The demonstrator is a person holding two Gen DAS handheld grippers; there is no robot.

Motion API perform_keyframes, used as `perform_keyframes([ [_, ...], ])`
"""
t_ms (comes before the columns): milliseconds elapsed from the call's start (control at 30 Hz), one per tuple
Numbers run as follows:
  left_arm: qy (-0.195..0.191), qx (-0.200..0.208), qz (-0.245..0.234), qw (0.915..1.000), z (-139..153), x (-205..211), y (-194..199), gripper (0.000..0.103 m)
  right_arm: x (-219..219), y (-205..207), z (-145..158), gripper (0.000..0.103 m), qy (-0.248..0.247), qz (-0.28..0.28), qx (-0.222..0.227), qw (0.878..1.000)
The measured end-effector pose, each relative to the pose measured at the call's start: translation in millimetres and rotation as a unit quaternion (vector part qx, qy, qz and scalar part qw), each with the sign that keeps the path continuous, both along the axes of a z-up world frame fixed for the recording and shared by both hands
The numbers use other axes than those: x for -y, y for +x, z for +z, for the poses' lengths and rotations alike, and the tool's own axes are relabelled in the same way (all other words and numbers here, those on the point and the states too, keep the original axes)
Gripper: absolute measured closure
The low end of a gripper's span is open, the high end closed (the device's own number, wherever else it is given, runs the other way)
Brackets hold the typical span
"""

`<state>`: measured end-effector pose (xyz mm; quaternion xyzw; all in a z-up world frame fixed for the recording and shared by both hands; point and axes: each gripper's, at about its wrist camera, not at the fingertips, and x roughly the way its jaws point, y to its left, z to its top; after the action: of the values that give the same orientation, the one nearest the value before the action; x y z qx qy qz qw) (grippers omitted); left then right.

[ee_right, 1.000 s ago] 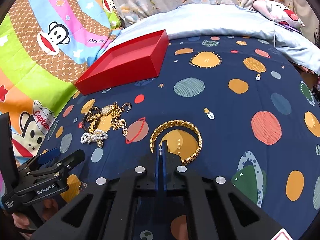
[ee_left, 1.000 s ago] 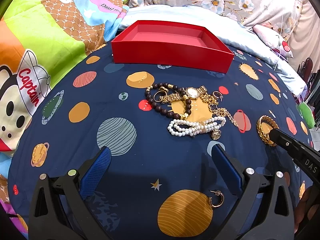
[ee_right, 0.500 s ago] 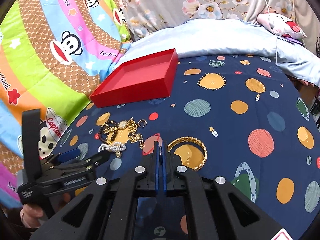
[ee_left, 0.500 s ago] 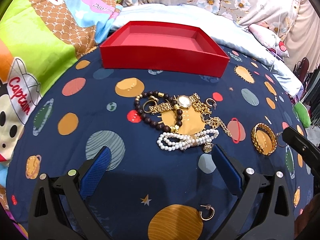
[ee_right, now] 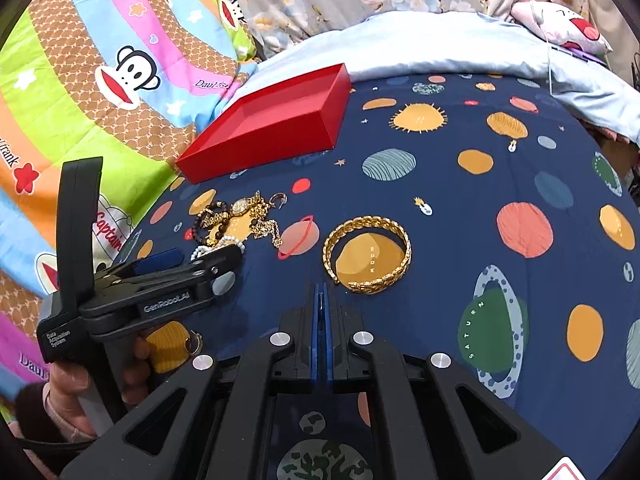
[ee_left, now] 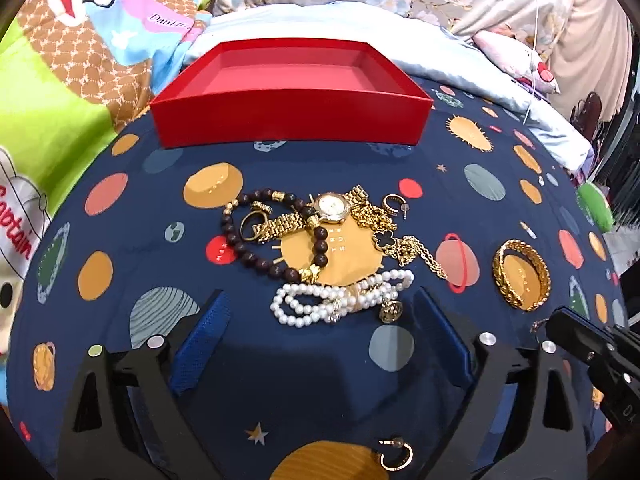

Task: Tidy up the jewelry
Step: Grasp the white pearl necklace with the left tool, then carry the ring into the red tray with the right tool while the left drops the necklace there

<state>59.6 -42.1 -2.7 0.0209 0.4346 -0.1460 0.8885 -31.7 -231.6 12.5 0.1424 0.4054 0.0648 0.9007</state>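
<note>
The left gripper [ee_left: 320, 312] has jaws spread (just narrowing, nothing between them) near the pearl bracelet [ee_left: 340, 300] mid-bed. The right gripper [ee_right: 321, 292], jaws pressed together, sits beside the gold bangle [ee_right: 367, 255]; the red box [ee_left: 288, 96] lies toward the bed's far edge.

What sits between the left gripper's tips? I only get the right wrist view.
Observer: The pearl bracelet, untouched. The left gripper is open, its jaws having just closed a little.
Operator: Any ring in the pile?
Observer: Yes, a gold ring lies inside the bead bracelet.
Operator: Anything dark on the chains?
Observer: A black clover pendant.
</note>
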Motion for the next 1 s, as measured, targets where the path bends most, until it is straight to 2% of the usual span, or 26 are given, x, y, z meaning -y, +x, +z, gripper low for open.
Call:
perform_keyframes([
  [233,0.017,0.014,-0.032,0.9992,1.7,11.4,-9.3,0.048,-0.4,1.8,-2.0,0.101,0.005,0.002,0.000,1.000],
  [267,0.018,0.016,-0.034,0.9991,2.2,12.0,-11.6,0.049,-0.6,2.0,-1.5,0.101,0.006,0.002,0.001,1.000],
  [333,0.009,0.016,-0.039,0.9991,3.4,11.4,-15.7,0.060,-0.6,2.9,-1.6,0.101,0.009,0.002,0.000,1.000],
  [400,0.000,0.012,-0.043,0.9990,3.3,11.0,-17.7,0.081,-0.5,3.2,-1.1,0.101,0.013,0.002,0.000,1.000],
  [733,-0.045,0.003,-0.041,0.9982,13.8,0.0,-30.4,0.083,-0.8,1.1,4.2,0.101,0.015,0.003,0.005,1.000],
  [1000,-0.078,0.026,-0.031,0.9961,57.1,-19.7,-28.3,0.083,-5.2,12.9,35.6,0.101,0.005,0.015,0.042,0.999],
])
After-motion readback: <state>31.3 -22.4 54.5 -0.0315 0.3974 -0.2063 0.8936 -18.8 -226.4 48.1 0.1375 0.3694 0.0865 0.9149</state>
